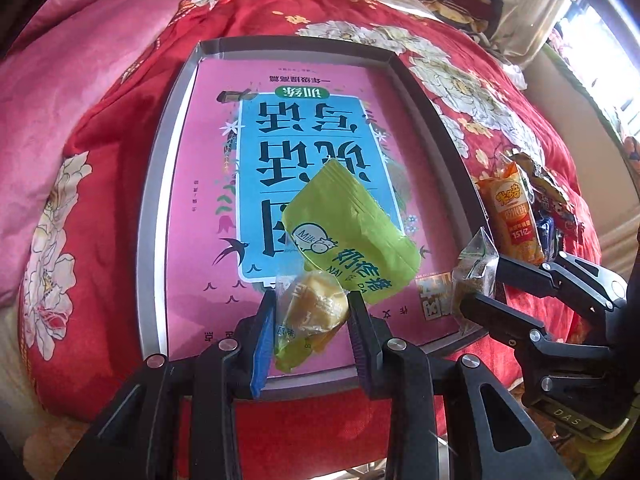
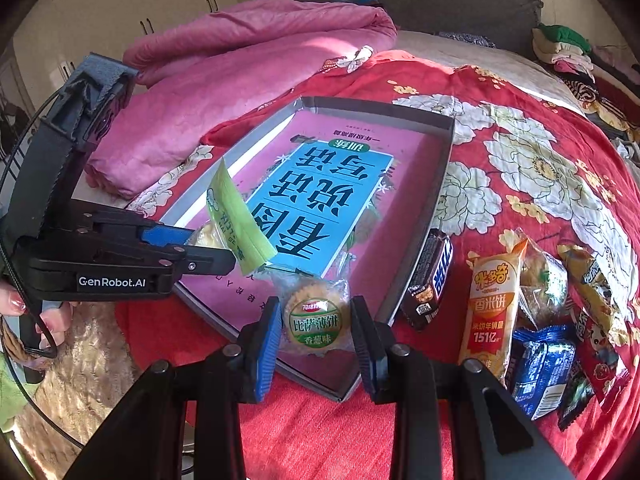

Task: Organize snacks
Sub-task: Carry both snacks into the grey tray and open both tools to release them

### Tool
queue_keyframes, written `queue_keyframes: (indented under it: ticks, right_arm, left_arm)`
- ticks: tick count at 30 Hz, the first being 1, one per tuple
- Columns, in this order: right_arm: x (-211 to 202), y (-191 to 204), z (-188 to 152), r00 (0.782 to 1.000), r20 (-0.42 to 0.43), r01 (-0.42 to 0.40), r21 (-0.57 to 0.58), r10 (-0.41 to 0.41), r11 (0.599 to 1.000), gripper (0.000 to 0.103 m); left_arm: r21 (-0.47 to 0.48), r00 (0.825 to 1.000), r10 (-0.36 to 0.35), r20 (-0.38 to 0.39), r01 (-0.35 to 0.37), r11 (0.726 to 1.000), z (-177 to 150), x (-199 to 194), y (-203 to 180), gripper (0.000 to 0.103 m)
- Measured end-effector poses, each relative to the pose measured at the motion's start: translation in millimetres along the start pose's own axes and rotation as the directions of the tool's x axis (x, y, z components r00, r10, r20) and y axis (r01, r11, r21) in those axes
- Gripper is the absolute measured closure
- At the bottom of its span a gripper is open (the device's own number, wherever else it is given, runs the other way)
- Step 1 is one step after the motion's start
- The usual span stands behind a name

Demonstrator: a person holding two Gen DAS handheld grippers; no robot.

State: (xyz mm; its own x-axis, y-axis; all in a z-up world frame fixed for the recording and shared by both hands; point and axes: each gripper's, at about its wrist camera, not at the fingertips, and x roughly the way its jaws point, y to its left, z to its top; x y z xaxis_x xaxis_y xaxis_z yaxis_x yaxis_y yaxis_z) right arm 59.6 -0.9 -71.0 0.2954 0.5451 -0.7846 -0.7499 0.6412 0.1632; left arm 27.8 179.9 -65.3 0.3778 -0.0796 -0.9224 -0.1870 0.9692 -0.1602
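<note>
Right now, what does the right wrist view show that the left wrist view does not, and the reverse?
Only the right wrist view shows the person's hand, a dark chocolate bar leaning on the tray's rim, and the round label of the biscuit pack in the right gripper.

Only the left wrist view shows the cow logo on the green milk-candy pack.

Both show the tray with the pink book and the orange rice-cracker pack.

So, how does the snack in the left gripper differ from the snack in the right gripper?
The left gripper holds two packets: a clear-wrapped yellow snack and a flat green milk candy packet. The right gripper holds one round scallion cracker in clear wrap. The candy packet is opaque green; the cracker pack has a green label. Both are held above the shallow box lined with a pink book.
</note>
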Motion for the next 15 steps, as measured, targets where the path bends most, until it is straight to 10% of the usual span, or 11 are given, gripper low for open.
queue_keyframes:
  ticks: [15]
  right_arm:
    - [2.6,2.3,-6.8,1.000,-0.022,-0.006,-0.002,0.006,1.000,0.068]
  left_arm:
    - [-0.008,1.000,0.000,-0.019,0.000,1.000,-0.9,5.7,0.6,0.065]
